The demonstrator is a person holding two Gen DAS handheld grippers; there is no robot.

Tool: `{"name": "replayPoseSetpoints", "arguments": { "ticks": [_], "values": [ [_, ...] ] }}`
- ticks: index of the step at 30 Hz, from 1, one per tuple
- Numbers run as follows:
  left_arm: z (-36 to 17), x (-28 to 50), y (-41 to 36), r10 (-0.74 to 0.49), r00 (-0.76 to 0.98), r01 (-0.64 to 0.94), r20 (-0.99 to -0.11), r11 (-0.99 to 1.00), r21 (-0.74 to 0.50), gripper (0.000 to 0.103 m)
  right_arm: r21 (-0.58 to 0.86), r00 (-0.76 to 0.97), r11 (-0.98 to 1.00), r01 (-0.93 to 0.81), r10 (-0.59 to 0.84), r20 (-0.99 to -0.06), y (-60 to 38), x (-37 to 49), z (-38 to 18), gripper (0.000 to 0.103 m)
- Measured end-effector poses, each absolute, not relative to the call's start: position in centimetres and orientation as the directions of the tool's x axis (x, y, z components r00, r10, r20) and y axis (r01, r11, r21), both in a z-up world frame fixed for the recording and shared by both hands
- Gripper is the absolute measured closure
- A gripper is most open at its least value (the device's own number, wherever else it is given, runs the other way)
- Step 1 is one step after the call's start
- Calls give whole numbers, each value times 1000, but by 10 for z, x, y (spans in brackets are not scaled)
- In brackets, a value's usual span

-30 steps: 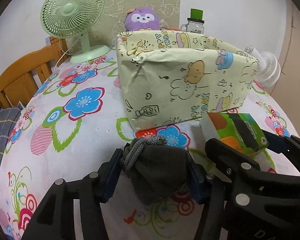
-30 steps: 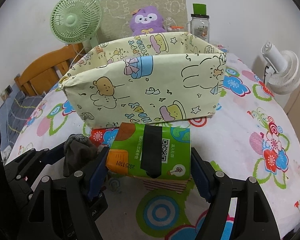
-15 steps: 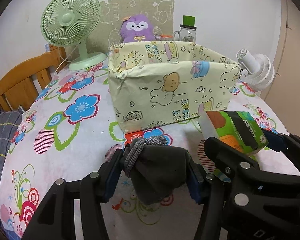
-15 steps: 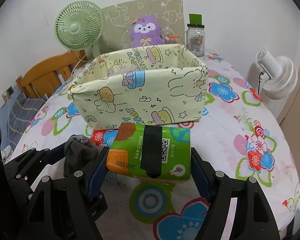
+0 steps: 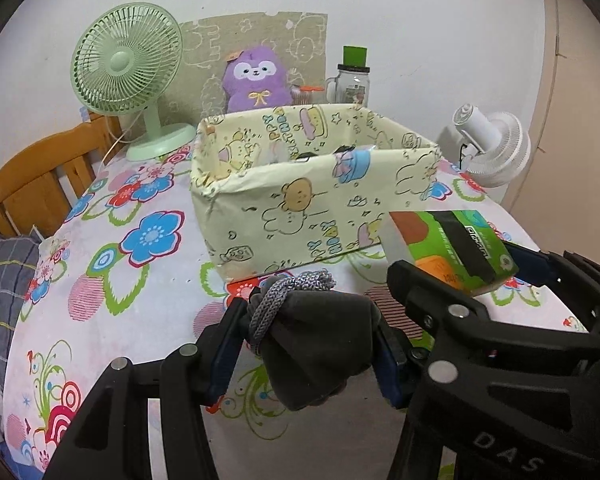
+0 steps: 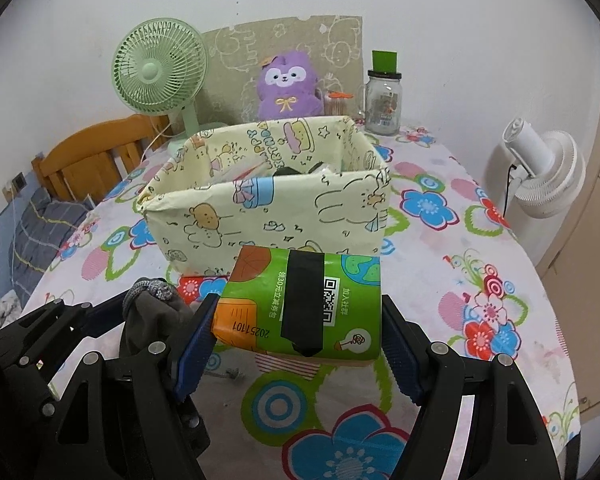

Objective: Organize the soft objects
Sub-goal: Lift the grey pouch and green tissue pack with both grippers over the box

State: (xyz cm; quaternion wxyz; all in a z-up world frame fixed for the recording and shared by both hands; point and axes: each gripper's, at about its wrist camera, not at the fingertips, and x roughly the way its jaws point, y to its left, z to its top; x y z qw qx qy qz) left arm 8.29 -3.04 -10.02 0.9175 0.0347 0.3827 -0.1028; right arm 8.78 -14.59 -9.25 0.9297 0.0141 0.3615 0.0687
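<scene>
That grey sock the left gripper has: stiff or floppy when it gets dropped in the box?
Probably floppy: the grey sock sags below the left gripper fingers. Likely light, bunching without slipping. It should slump into the box, not roll.

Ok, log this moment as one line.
left tool: holds grey sock | right tool: holds green tissue pack | both short of fabric bin

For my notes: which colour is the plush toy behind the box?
Purple plush toy, white face; clearest in right wrist view.
</scene>
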Motion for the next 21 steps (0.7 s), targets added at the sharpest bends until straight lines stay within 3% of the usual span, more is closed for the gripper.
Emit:
{"name": "replayPoseSetpoints", "arguments": {
  "ticks": [21],
  "values": [
    [-48,76,-38,-163,740,215,-652,977,1,44,51,783,989,-142,144,-605,-151,82,-39,25]
  ]
}}
